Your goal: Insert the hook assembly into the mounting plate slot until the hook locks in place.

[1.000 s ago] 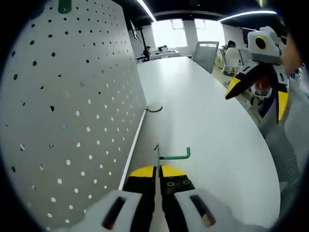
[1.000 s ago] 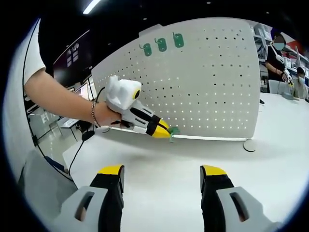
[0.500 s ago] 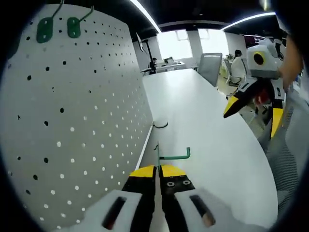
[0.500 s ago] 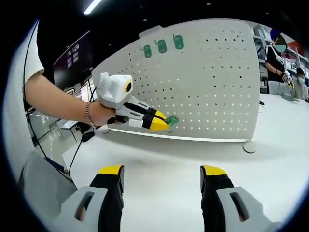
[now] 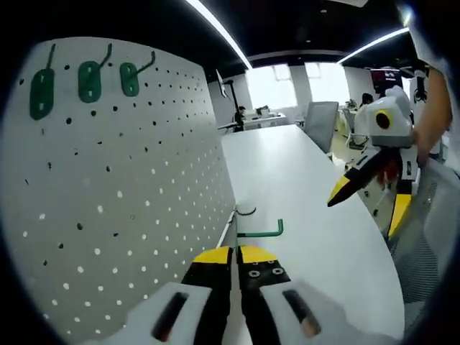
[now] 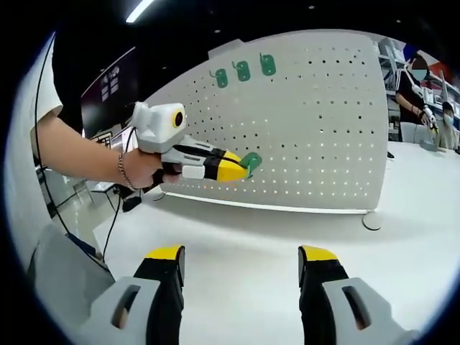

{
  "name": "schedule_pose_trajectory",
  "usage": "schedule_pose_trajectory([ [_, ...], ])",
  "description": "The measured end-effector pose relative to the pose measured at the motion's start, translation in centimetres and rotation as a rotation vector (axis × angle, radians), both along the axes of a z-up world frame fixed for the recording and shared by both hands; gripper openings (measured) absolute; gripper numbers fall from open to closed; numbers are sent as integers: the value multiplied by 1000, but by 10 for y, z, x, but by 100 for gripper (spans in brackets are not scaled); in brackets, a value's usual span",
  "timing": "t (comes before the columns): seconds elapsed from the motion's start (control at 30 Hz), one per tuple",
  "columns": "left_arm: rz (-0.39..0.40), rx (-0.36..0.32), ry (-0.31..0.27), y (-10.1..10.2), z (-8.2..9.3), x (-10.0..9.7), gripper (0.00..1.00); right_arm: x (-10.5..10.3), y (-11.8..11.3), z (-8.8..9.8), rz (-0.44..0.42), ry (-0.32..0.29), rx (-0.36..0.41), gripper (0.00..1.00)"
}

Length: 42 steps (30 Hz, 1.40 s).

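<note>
A white pegboard mounting plate point(image 5: 129, 194) point(image 6: 316, 122) stands upright on the white table. Three green hooks point(image 5: 86, 80) point(image 6: 244, 70) hang in a row near its top edge. My left gripper point(image 5: 235, 253) point(image 6: 233, 169) is shut on a green hook assembly point(image 5: 260, 231) point(image 6: 251, 162). It holds the hook in the air just in front of the board's lower left part, and I cannot tell whether the hook touches the board. My right gripper point(image 6: 241, 269) point(image 5: 363, 183) stands open over the table with nothing between its jaws, well away from the board.
The white table point(image 6: 287, 244) point(image 5: 302, 187) runs along the board's front. A round foot point(image 6: 371, 220) props the board at its right end. A grey chair point(image 5: 320, 122) stands at the far end. People stand at the right point(image 6: 413, 79). A cable point(image 6: 115, 223) hangs at the left.
My left gripper has risen from near the table's surface up along the board with the hook in it, so the three hung hooks have come into its view. The right gripper has stayed still.
</note>
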<state>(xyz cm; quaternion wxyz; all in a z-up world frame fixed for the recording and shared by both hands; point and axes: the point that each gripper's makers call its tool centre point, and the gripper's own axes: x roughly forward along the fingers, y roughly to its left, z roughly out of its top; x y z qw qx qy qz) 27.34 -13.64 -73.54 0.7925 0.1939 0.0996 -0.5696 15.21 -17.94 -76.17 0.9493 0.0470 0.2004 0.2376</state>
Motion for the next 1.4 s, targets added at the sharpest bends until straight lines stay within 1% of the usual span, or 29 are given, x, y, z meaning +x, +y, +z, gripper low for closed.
schedule_pose_trajectory([
  [0.07, 11, -14, 2, 2, 3, -1, 2, 0, 0, 0, 1, -1, -1, 62],
  [0.1, 25, -28, 12, 3, 5, 0, 2, 0, 0, 1, 1, -1, 0, 62],
  [0.27, 31, -58, 5, 6, 12, -5, 2, 0, 1, 1, 2, -2, 1, 62],
  [0.4, 44, -98, 12, 6, 22, -11, 2, 0, 1, 1, 3, -3, 0, 62],
  [0.47, 52, -118, -1, 6, 27, -12, 3, 0, 1, 1, 4, -5, -1, 62],
  [0.6, 75, -147, 4, 7, 34, -13, 3, 0, 2, 1, 9, -6, -5, 62],
  [0.67, 80, -149, -9, 8, 36, -15, 3, 0, 2, 1, 11, -5, -7, 62],
  [0.7, 85, -157, -6, 8, 37, -15, 3, 0, 2, 1, 11, -6, -6, 62],
  [0.73, 99, -189, 19, 9, 40, -15, 3, 0, 2, 2, 11, -7, -4, 62],
  [0.87, 103, -197, -1, 12, 46, -19, 2, 0, 2, 1, 11, -9, -5, 62],
  [0.9, 105, -211, 0, 13, 50, -20, 2, 0, 2, 2, 13, -10, -4, 62],
  [1.03, 120, -229, -11, 18, 56, -23, 2, 0, 4, 2, 20, -14, -6, 62],
  [1.1, 129, -245, -5, 21, 58, -24, 2, 0, 4, 3, 20, -15, -6, 62],
  [1.2, 140, -257, -12, 25, 63, -26, 2, -1, 5, 3, 24, -18, -7, 62],
  [1.27, 148, -272, -22, 28, 69, -28, 2, -1, 5, 3, 26, -17, -6, 62],
  [1.33, 157, -305, -25, 31, 78, -30, 2, -1, 5, 3, 26, -19, -9, 62],
  [1.4, 161, -305, -41, 33, 83, -32, 3, -1, 5, 4, 26, -20, -7, 62],
])
